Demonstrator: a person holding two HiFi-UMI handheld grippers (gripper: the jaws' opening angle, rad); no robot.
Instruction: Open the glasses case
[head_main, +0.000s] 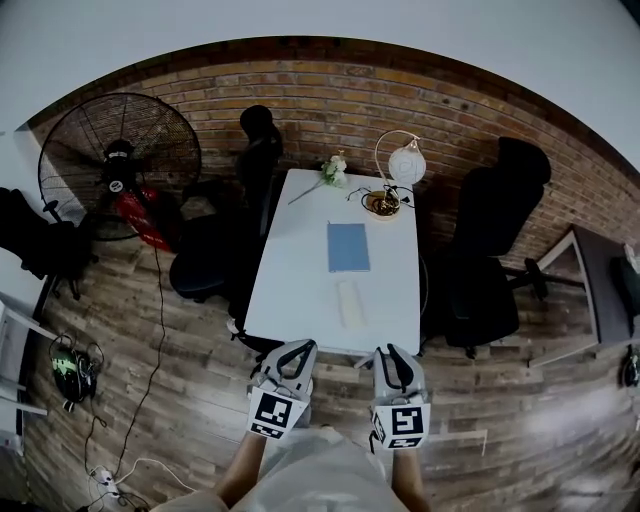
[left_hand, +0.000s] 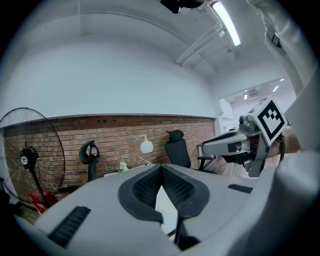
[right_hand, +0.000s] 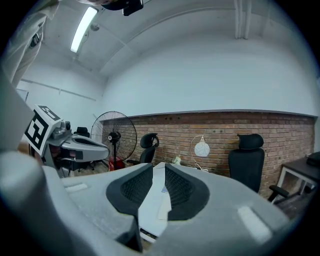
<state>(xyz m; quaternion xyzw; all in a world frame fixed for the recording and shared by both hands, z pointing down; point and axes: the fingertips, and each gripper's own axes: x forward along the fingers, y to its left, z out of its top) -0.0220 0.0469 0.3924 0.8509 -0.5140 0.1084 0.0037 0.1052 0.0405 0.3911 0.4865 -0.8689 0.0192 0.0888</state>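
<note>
The glasses case (head_main: 350, 303), a pale oblong, lies closed on the white table (head_main: 290, 290) near its front edge, just this side of a blue notebook (head_main: 348, 246). Both grippers hover side by side short of that edge, apart from the case. My left gripper (head_main: 298, 348) has its jaws together with nothing in them, as the left gripper view (left_hand: 161, 170) also shows. My right gripper (head_main: 391, 354) is shut and empty too; between its fingertips (right_hand: 159, 170) a strip of the table and the case (right_hand: 163, 209) shows ahead.
At the table's far end stand a globe lamp (head_main: 405, 163) and a small flower bunch (head_main: 334, 170). Black office chairs flank the table on the left (head_main: 215, 250) and the right (head_main: 490, 250). A floor fan (head_main: 118, 165) stands at the far left; cables lie on the wooden floor.
</note>
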